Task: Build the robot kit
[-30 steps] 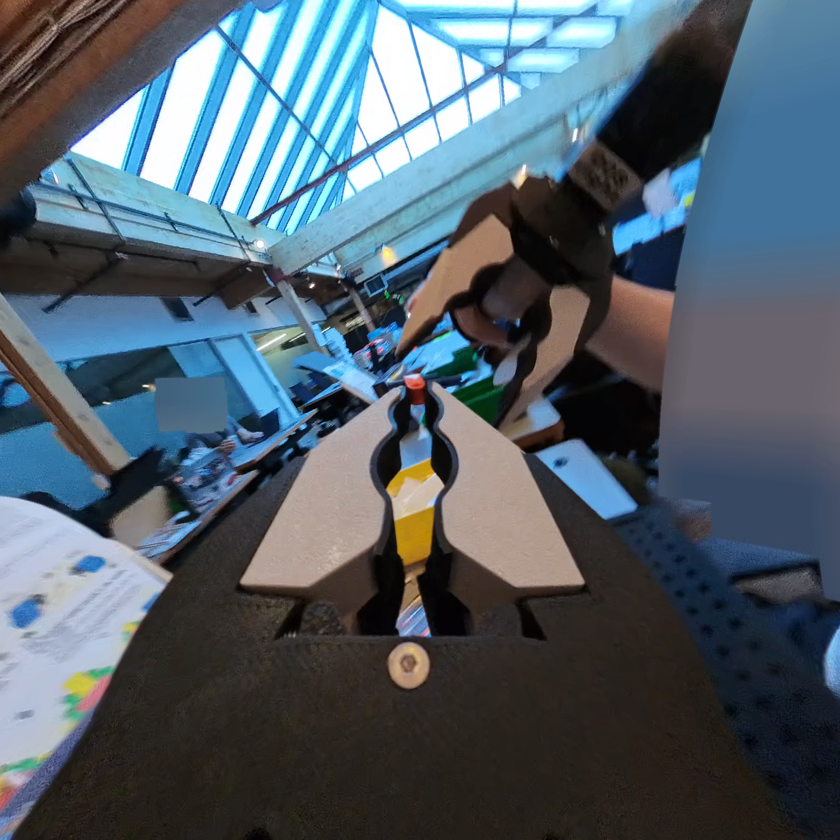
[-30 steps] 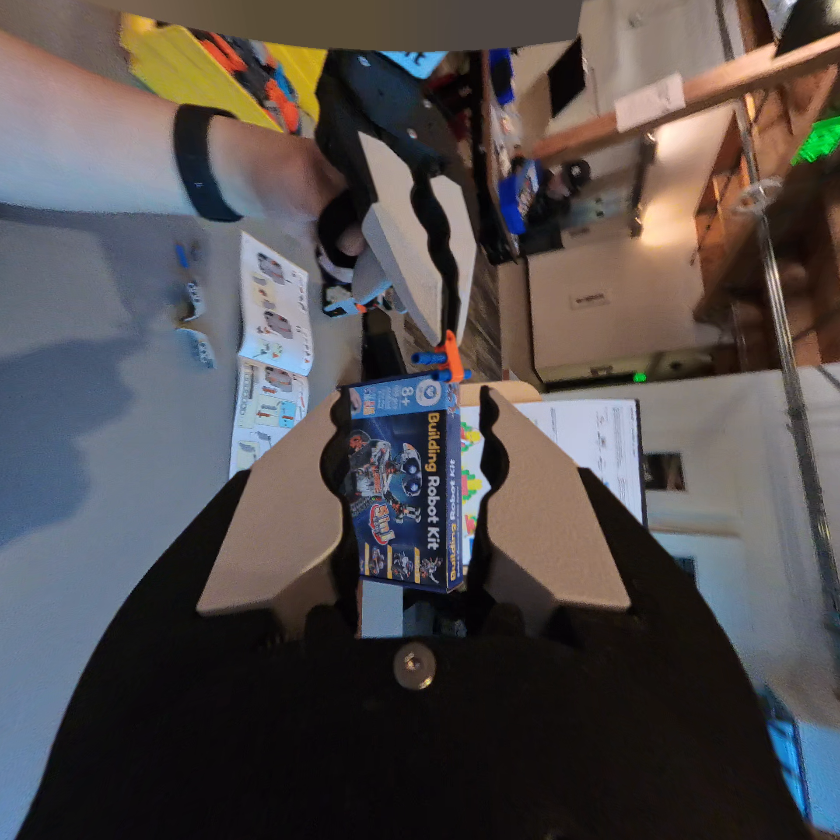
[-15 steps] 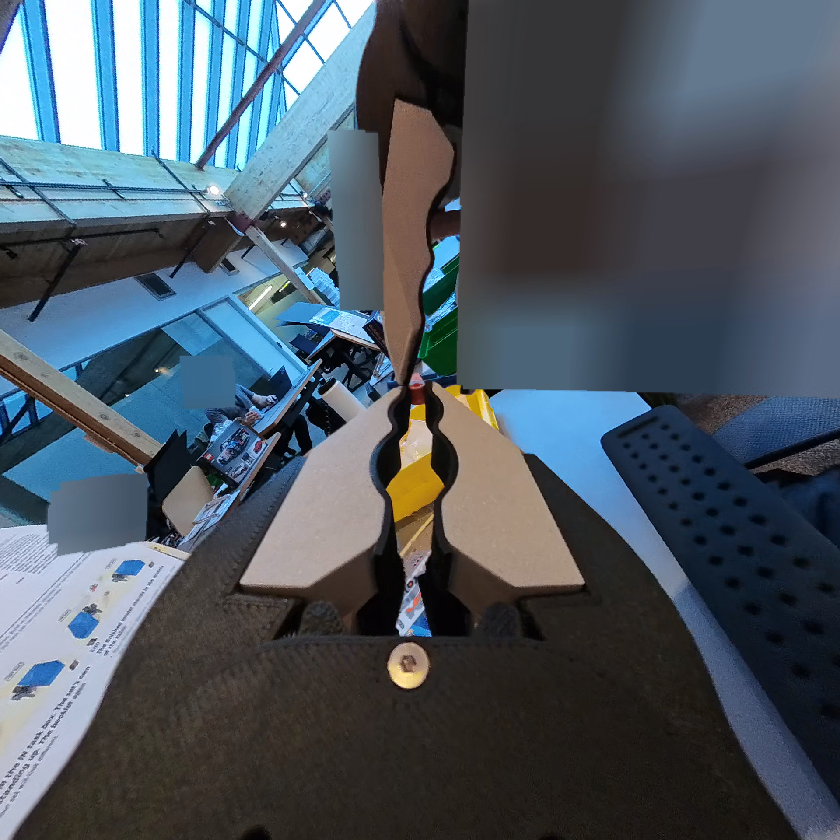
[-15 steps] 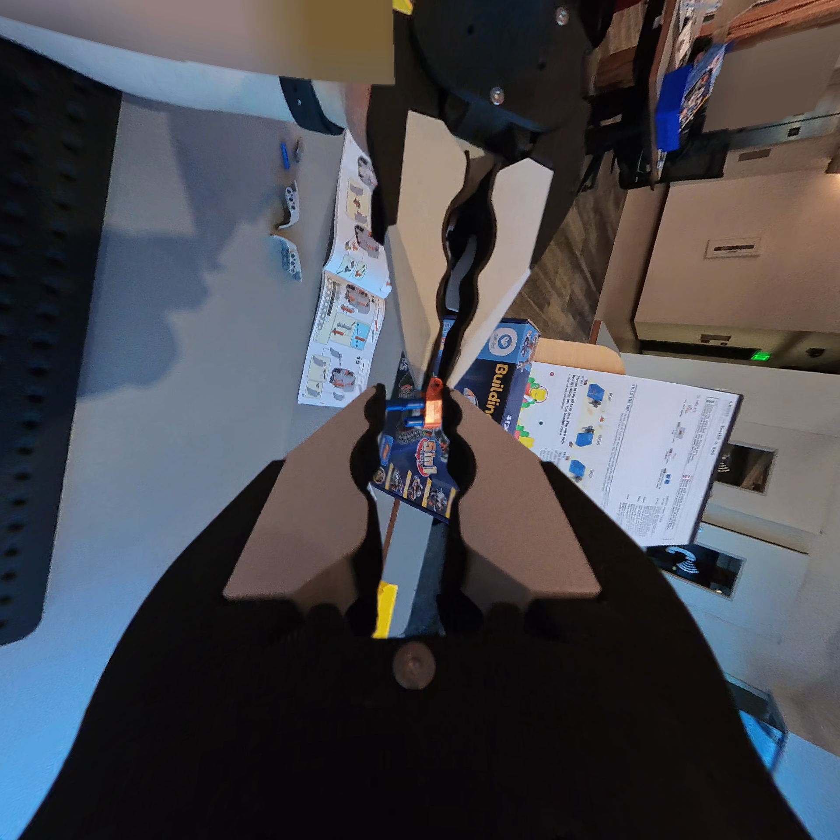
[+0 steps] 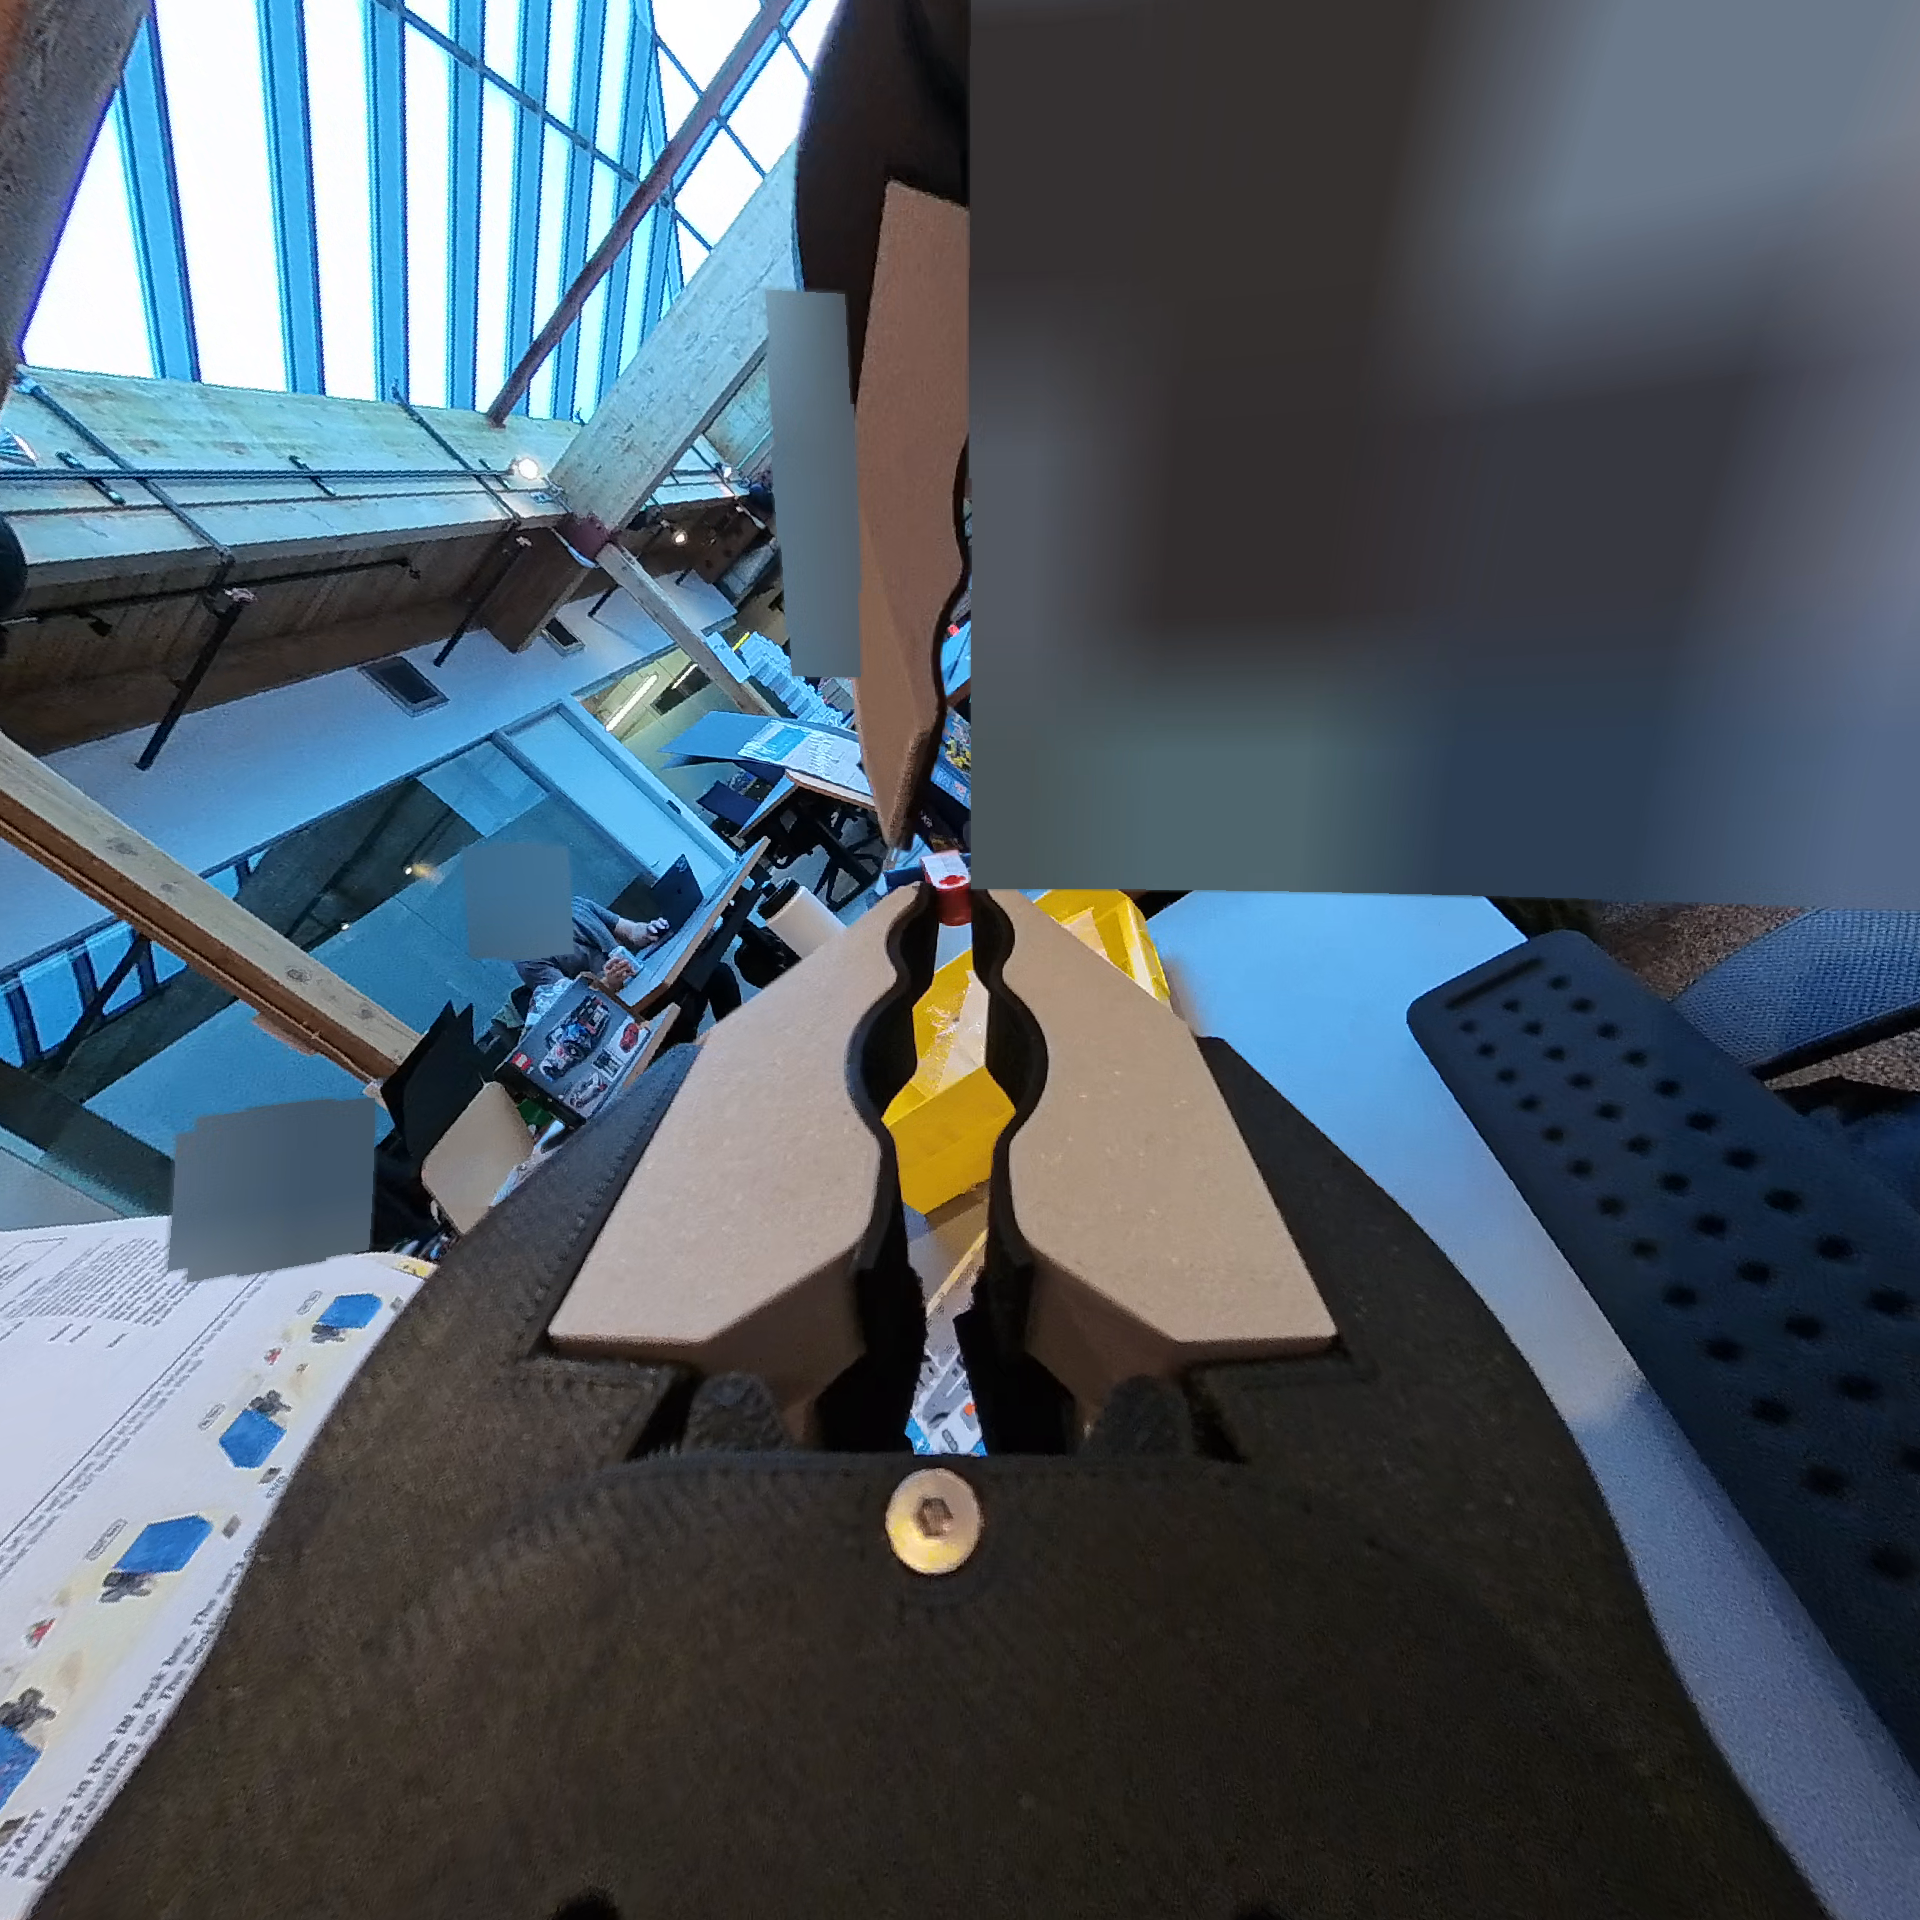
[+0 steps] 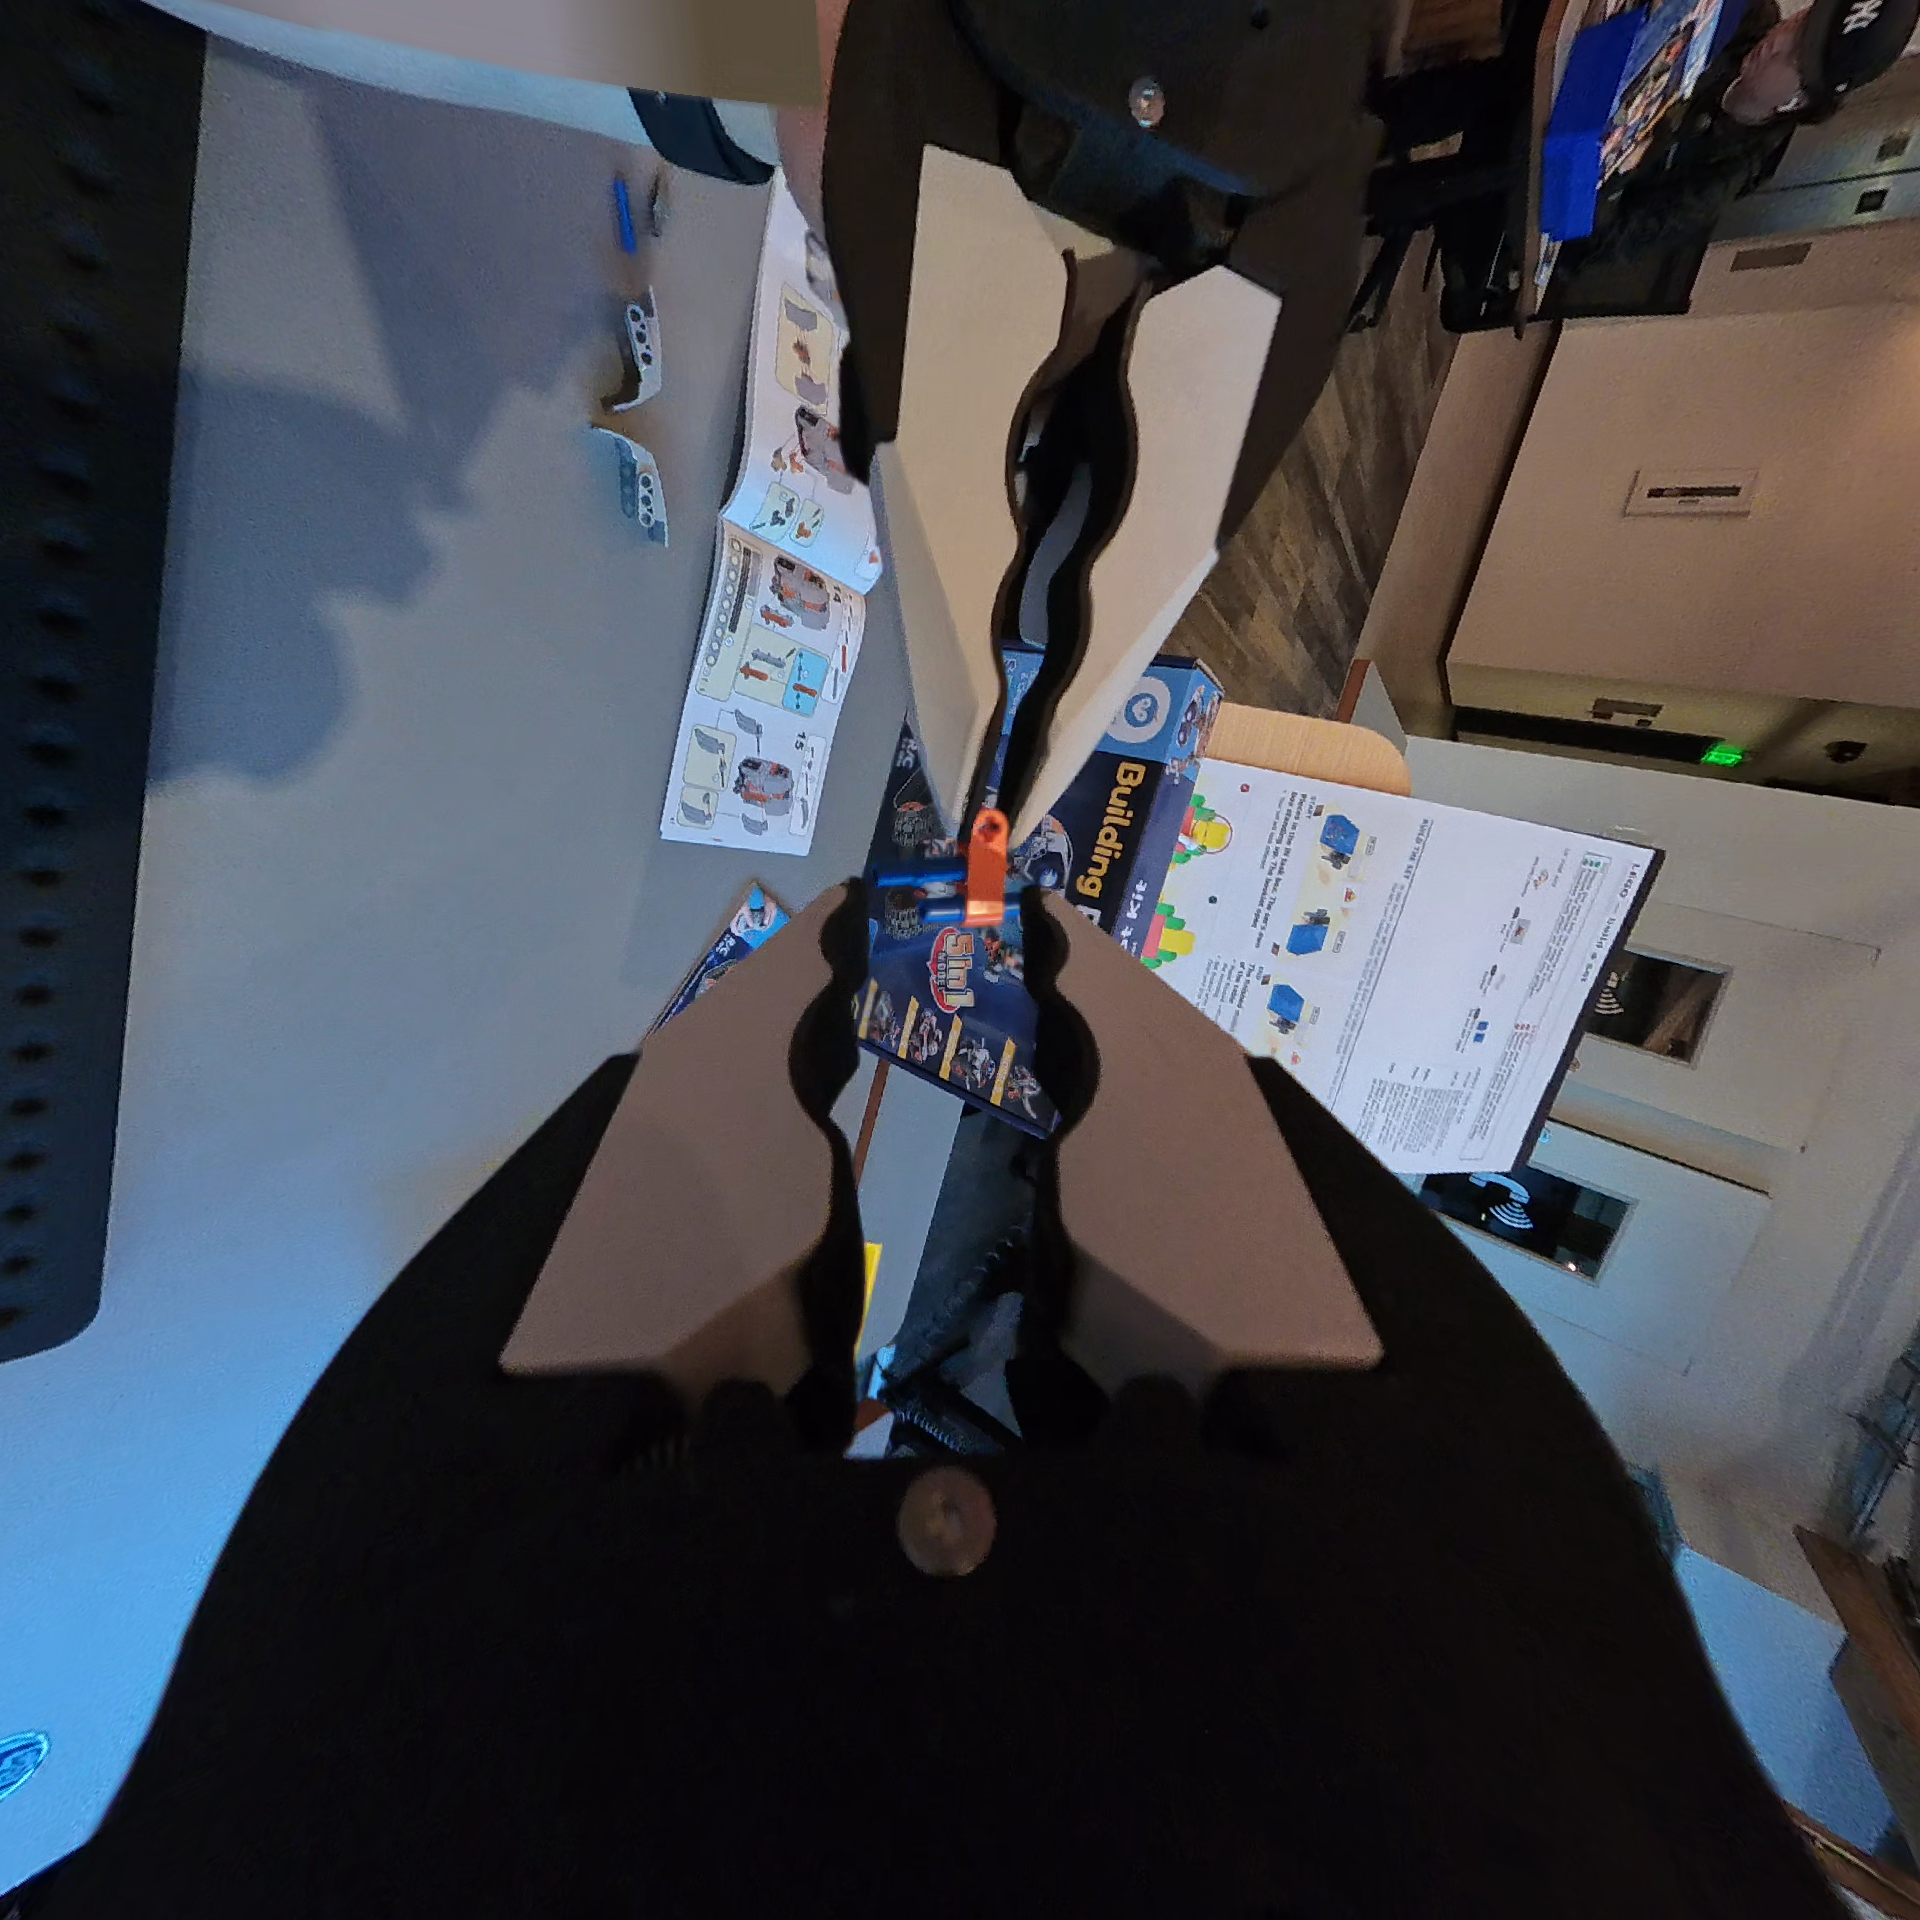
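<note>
Left gripper is nearly closed, fingertips pinching a small orange piece at frame centre, just above the yellow bin seen thru the finger gap.

In the right wrist view that same left gripper comes down from the top centre w/ its tips clamped on the upper end of the orange piece. The piece's long axis runs top-to-bottom in frame, roughly in line w/ the left fingers. 2 blue pins stick out of it toward frame left, across that axis.

Right gripper is partly open, jaws apart w/ nothing held. Its tips sit either side of the orange piece's lower end and the pins; can't tell if they touch. So the right gripper faces the left one tip-to-tip, piece between them, held by the left only.

Behind: dark blue kit box at centre, open instruction booklet upper left of centre, printed sheet at right, grey table at left w/ loose small parts.
</note>
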The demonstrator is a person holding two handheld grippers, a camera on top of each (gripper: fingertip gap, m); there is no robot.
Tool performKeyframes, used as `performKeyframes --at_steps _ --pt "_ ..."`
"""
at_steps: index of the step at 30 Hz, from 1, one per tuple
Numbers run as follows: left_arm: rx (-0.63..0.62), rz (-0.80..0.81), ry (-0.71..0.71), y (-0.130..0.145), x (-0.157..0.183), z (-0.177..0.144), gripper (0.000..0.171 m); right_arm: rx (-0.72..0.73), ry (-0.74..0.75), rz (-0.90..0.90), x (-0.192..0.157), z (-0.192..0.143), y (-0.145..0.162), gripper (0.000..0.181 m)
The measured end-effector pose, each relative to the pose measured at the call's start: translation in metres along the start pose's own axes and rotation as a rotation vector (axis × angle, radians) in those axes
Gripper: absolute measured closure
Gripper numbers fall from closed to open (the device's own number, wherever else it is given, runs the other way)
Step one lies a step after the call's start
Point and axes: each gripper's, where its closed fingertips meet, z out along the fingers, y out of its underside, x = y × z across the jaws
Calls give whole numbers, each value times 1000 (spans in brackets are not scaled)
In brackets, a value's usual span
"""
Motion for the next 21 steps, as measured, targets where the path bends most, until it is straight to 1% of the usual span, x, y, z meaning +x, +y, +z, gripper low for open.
performKeyframes --at_steps 4,7,9,13,21 --pt "13 0 -2 -4 -1 -4 167 32 -9 8 -3 1 -6 150" --pt "20 10 1 -7 1 -5 167 56 -7 24 -1 1 -10 151" --pt "13 18 3 -7 3 -4 167 54 -10 25 -2 2 -9 157" --pt "3 20 -5 -4 1 -3 167 32 2 31 -1 4 -7 157" --pt "7 19 -21 -6 -1 -5 167 53 63 45 3 2 -9 158"
